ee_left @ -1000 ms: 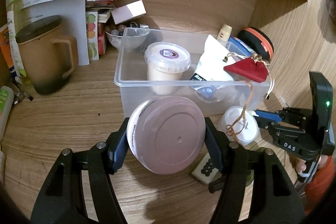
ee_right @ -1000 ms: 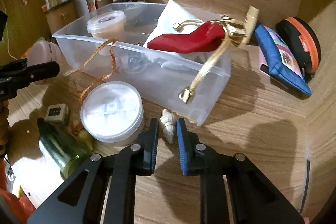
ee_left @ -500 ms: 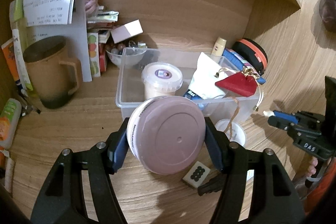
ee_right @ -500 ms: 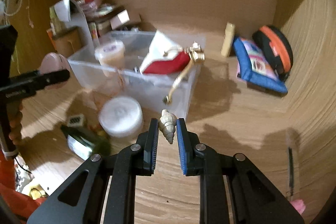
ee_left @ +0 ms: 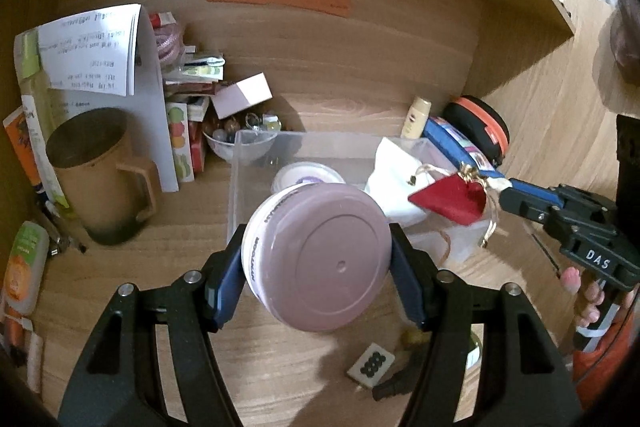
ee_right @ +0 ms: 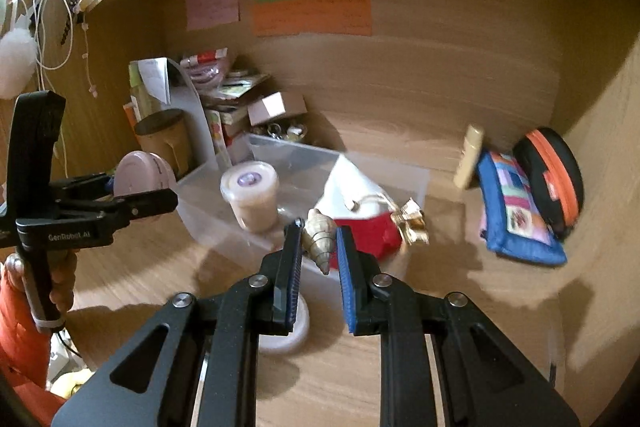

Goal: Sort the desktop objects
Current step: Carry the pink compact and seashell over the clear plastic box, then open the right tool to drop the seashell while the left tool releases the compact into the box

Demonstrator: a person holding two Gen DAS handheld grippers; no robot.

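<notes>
My left gripper (ee_left: 318,263) is shut on a round pink-lidded jar (ee_left: 320,259) and holds it above the desk, just in front of the clear plastic bin (ee_left: 236,187). The bin holds a cream tub (ee_right: 250,195), a white pouch (ee_left: 394,167) and a red pouch (ee_left: 448,199) draped over its right rim. My right gripper (ee_right: 318,247) is shut on a small spiral seashell (ee_right: 318,237) and is raised near the bin's right end. It also shows in the left wrist view (ee_left: 516,193).
A brown mug (ee_left: 96,179), papers and small boxes stand at the back left. A blue pouch (ee_right: 516,207), an orange-trimmed black case (ee_right: 552,179) and a cream tube (ee_right: 468,157) lie at the back right. A white lid (ee_right: 296,327) and a domino tile (ee_left: 370,363) lie on the desk in front.
Both grippers have lifted higher with their loads. The right gripper has carried the shell up toward the bin's right end; the left keeps the jar before the bin.
</notes>
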